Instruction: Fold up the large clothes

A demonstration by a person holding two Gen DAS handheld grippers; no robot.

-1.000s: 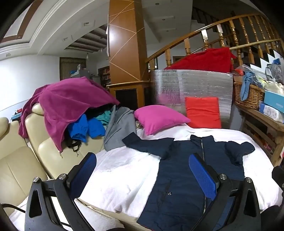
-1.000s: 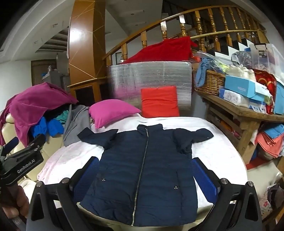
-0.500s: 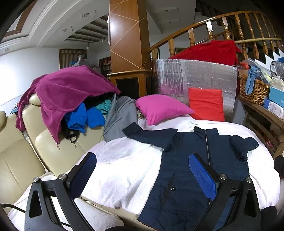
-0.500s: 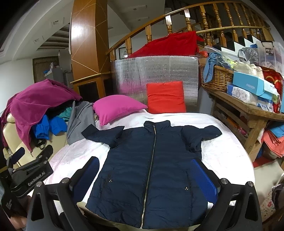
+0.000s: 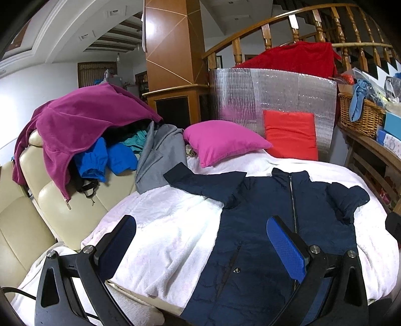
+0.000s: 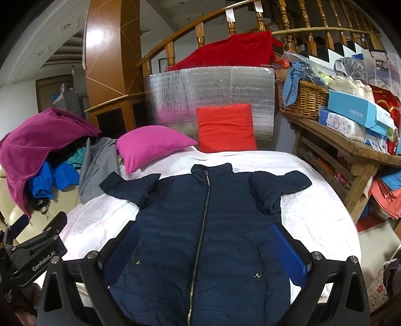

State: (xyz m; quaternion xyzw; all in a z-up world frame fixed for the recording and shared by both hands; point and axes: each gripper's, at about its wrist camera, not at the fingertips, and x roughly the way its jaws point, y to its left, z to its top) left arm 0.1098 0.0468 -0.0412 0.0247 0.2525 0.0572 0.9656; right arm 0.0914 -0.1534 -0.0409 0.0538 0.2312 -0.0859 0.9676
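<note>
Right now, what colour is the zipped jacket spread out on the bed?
Dark navy blue jacket with a silver zip; clearest in the right wrist view.

Wooden column [image 5: 173, 45] far centre, pale inlaid lines, glare patch on its face. Curved wooden stair railing [image 6: 250, 15] sweeps up to the right, red blanket [image 6: 230, 54] draped over it. White wall [image 5: 37, 82] far left; stepped ceiling with recessed lights. Cream leather sofa [image 5: 30, 200] near left. Rough wooden shelf [image 6: 351, 148] right, wicker basket [image 6: 304, 102] on top.
</note>
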